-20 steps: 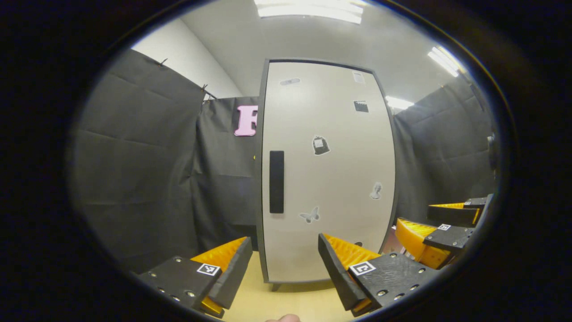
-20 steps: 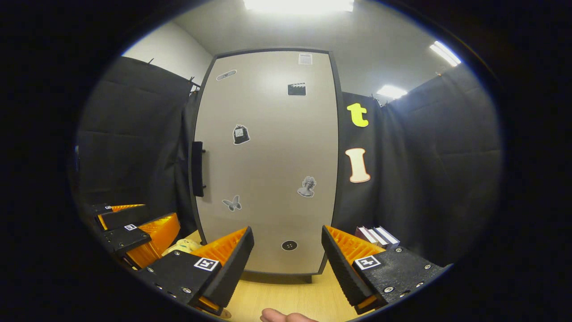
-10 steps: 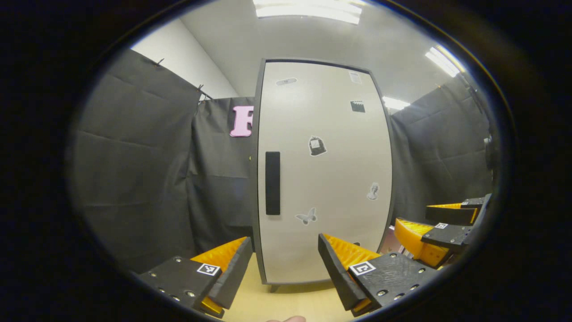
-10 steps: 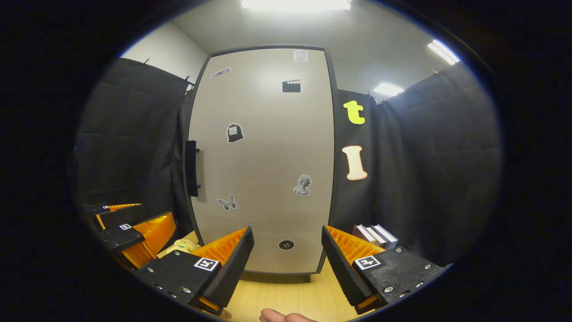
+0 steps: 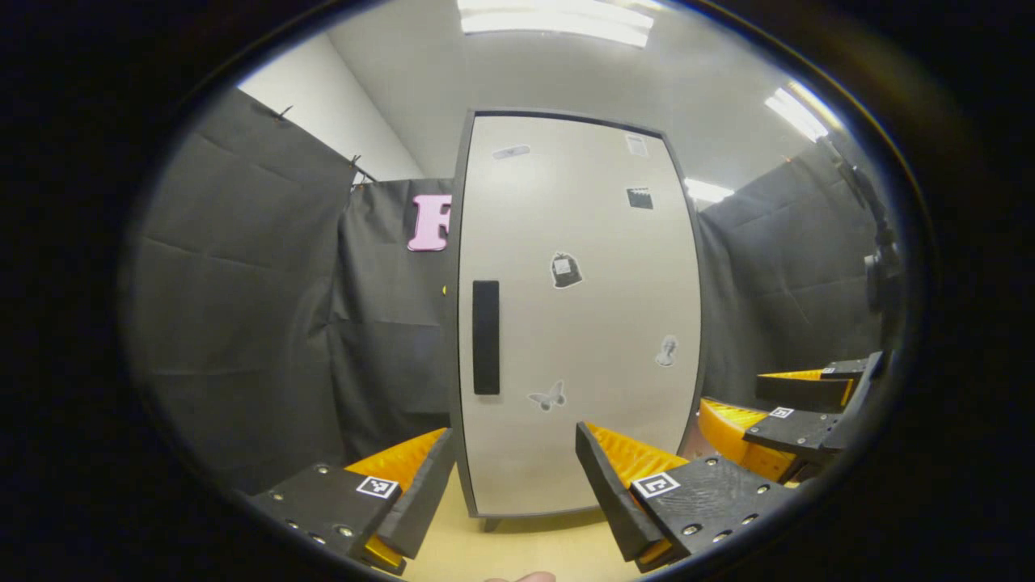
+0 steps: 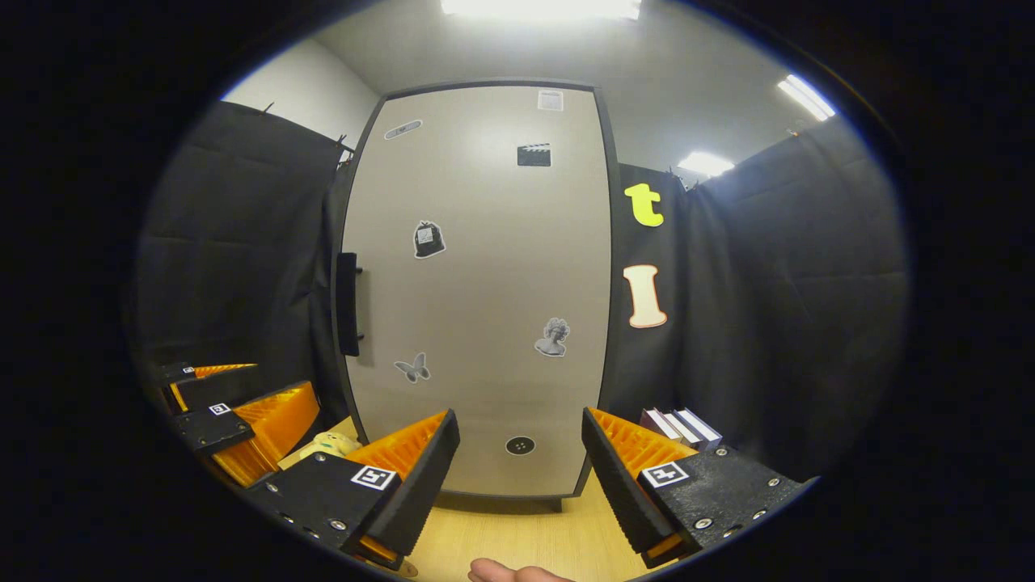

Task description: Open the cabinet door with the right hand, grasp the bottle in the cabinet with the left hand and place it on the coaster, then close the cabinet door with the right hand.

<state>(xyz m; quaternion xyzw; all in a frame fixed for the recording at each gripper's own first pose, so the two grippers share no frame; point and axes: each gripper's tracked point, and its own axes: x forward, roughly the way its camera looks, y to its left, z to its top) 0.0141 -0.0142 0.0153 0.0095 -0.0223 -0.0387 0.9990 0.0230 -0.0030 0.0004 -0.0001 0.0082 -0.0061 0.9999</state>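
A tall pale cabinet (image 5: pixel 574 323) stands on the wooden table with its door shut, so its inside is hidden. The door carries several small stickers and a black vertical handle (image 5: pixel 485 337) near its left edge. My left gripper (image 5: pixel 513 485) is open and empty, short of the door's lower part. To its right my right gripper (image 5: pixel 776 412) hovers open. In the right gripper view the same door (image 6: pixel 485 283) fills the middle, with its handle (image 6: pixel 348 303) seen edge-on at the left. My right gripper (image 6: pixel 521 477) is open, with nothing between its fingers. The left gripper (image 6: pixel 234 412) is low on the left.
A few books (image 6: pixel 679 424) lie by the cabinet's right foot. A small pale yellow toy (image 6: pixel 331 443) sits on the table (image 6: pixel 517 533) between the two grippers. Black cloth walls close in on both sides. A fingertip (image 6: pixel 501 572) shows at the bottom edge.
In the left gripper view the cabinet has slid slightly left and the right gripper has sunk a little. The right gripper view has barely shifted. Both grippers stay open and the door stays shut.
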